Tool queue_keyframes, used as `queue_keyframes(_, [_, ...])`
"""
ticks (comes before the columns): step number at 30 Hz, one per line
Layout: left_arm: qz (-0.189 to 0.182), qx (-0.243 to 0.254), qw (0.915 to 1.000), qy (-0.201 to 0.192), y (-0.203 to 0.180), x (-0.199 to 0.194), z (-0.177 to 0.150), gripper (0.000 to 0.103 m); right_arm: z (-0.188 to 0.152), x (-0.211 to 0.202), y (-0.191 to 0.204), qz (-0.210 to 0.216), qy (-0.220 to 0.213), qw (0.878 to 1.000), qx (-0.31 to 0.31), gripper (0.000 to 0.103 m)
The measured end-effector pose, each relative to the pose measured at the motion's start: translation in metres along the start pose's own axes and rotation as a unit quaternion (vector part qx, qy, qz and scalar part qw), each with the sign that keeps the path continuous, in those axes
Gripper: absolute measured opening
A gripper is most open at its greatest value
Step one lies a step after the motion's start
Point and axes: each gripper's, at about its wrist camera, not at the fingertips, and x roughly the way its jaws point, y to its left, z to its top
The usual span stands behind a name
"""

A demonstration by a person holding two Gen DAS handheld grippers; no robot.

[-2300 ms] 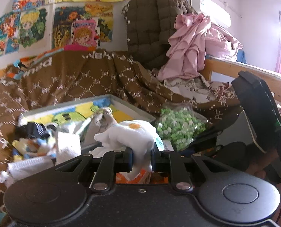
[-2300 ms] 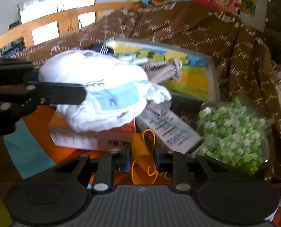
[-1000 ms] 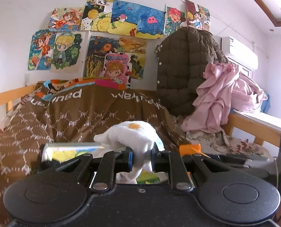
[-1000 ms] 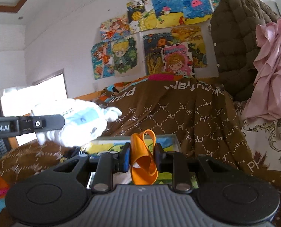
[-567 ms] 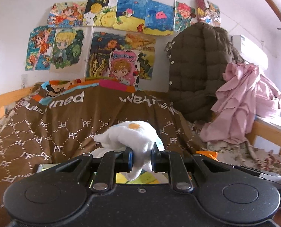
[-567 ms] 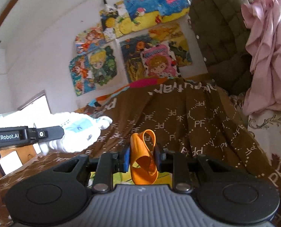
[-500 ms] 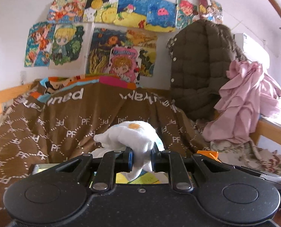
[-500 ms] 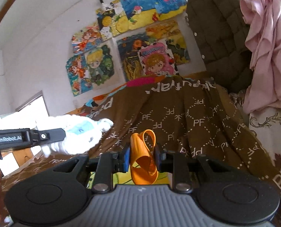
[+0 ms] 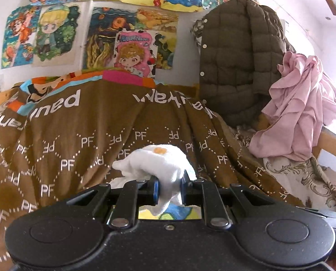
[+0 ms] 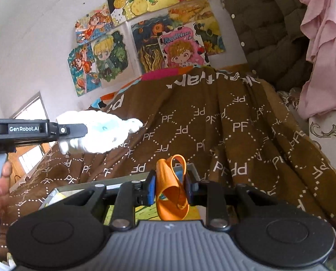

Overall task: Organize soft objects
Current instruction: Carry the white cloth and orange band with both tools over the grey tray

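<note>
White sock bundle (image 9: pixel 161 164) is pinched between the fingers of the left gripper (image 9: pixel 169 190), held in the air above the brown PF-print blanket (image 9: pixel 82 140). Right gripper (image 10: pixel 169 188) is clamped on a soft orange piece (image 10: pixel 172 192), its exact kind not clear. Edge of a tray (image 10: pixel 127 179) with a yellow-green printed floor shows just below both tools; its contents are mostly hidden.

Risks, as judged:
- Sock bundle is gripped only at its lower end; most of its bulk sits beyond the fingertips. A quick swing could pull it loose.
- Tray lies largely out of sight under the tool bodies, so either release may miss its rim and land on the blanket.
- Both tools are near; they could collide over the tray.
</note>
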Motion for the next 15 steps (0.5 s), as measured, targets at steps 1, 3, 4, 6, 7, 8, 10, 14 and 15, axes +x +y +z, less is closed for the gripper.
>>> queue_keyframes(1, [-0.004,0.005,1.0,0.0,0.005,0.002,0.002,0.019,0.001,0.003,0.002,0.0,0.002,1.0,0.001,0.029])
queue_keyframes(3, [-0.009,0.009,0.9999,0.001,0.011,0.003,0.004,0.019,0.002,0.008,0.006,-0.001,0.004,1.0,-0.002,0.029])
queue_keyframes(4, [-0.012,0.01,0.9999,0.002,0.016,0.004,0.004,0.019,0.003,0.011,0.007,-0.003,0.006,1.0,-0.005,0.029])
queue_keyframes(6, [-0.015,0.012,0.9998,0.006,0.023,0.006,0.003,0.018,0.005,0.018,0.01,-0.008,0.009,1.0,-0.009,0.029])
queue_keyframes(7, [-0.017,0.012,0.9997,0.009,0.027,0.008,0.002,0.019,0.006,0.022,0.011,-0.009,0.012,1.0,-0.008,0.029])
queue_keyframes(8, [-0.017,0.009,0.9997,0.012,0.03,0.009,0.002,0.019,0.007,0.027,0.012,-0.011,0.017,1.0,-0.007,0.029])
queue_keyframes(10, [-0.018,0.001,0.9996,0.022,0.039,0.014,-0.001,0.018,0.007,0.033,0.013,-0.013,0.026,1.0,-0.008,0.029])
queue_keyframes(14, [-0.019,0.004,0.9991,0.038,0.052,0.023,-0.004,0.019,0.004,0.044,0.012,-0.017,0.045,0.999,0.001,0.029])
queue_keyframes(15, [-0.021,0.006,0.9989,0.043,0.055,0.025,-0.004,0.019,0.005,0.046,0.011,-0.018,0.048,0.999,0.002,0.029])
